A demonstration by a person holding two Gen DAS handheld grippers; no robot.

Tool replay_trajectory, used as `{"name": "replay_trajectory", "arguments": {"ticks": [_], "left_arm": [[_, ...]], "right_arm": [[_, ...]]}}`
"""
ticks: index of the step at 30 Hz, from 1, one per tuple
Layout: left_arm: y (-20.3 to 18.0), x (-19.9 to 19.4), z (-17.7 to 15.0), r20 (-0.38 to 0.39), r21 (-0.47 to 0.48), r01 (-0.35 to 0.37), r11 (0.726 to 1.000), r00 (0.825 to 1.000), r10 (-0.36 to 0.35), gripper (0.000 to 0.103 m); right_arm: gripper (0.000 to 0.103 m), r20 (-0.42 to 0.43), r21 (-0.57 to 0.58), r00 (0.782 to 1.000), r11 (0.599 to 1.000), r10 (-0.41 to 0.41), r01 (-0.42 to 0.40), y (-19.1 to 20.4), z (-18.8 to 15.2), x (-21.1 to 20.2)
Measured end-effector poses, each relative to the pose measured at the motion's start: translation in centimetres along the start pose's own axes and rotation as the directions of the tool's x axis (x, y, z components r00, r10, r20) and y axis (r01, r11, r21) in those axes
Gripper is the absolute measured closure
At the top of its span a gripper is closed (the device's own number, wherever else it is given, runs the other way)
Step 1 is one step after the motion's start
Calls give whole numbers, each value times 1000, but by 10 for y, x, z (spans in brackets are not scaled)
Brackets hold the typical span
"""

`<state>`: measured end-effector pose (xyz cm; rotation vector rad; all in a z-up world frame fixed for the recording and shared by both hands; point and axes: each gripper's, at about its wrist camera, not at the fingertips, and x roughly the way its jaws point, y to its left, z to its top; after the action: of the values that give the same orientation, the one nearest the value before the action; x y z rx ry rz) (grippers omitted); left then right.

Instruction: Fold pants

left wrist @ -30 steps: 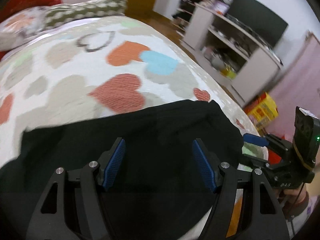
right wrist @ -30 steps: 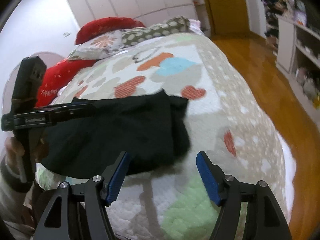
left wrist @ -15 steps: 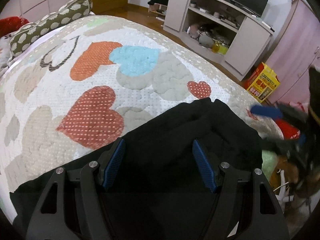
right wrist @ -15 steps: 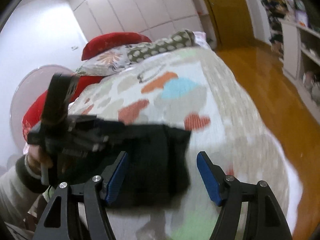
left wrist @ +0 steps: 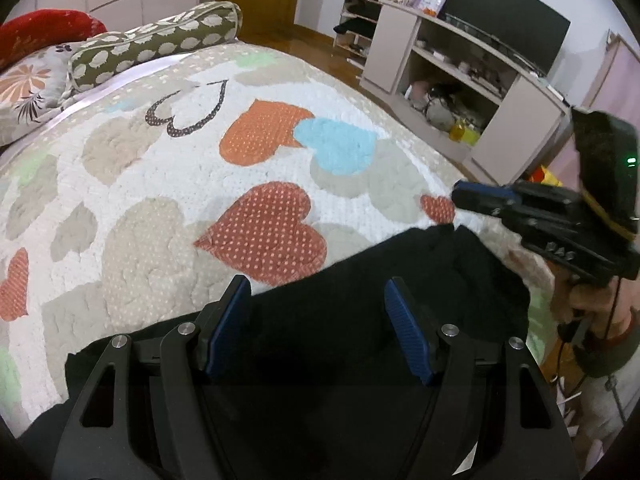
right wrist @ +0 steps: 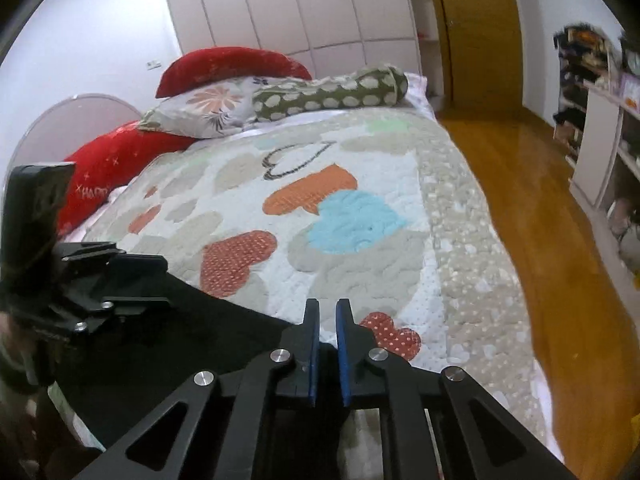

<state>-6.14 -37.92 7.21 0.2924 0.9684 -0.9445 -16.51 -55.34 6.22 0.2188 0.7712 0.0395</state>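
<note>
Two grippers are seen at the black pants (left wrist: 360,312), spread on the near edge of the quilt (left wrist: 180,168). Nearest, the left gripper (left wrist: 318,332) is held apart over the cloth. Farther right, at the pants' corner, the right gripper (right wrist: 327,344) is nearly closed; fabric between its jaws cannot be confirmed.

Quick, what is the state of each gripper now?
Left hand-held gripper: open, above the black pants.
Right hand-held gripper: nearly closed; whether it pinches the pants cannot be told.
</note>
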Motion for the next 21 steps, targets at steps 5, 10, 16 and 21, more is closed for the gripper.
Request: {"name": "replay_trajectory", "arguments": {"ticks": [5, 10, 16, 21], "left_arm": [[-8, 3, -5, -17, 36, 2, 999, 1000, -1, 33], [-3, -2, -9, -7, 15, 15, 1000, 1000, -15, 33], [-3, 0, -15, -24, 3, 3, 1000, 1000, -3, 33], [3, -3, -11, -9, -10, -6, 1000, 1000, 6, 33]], "right_arm": [[91, 20, 52, 997, 996, 77, -78, -3, -14, -7], [31, 28, 21, 991, 991, 131, -132, 5, -24, -27], [84, -83, -59, 993, 995, 80, -85, 26, -35, 8], [96, -32, -86, 999, 996, 28, -31, 21, -15, -8]]}}
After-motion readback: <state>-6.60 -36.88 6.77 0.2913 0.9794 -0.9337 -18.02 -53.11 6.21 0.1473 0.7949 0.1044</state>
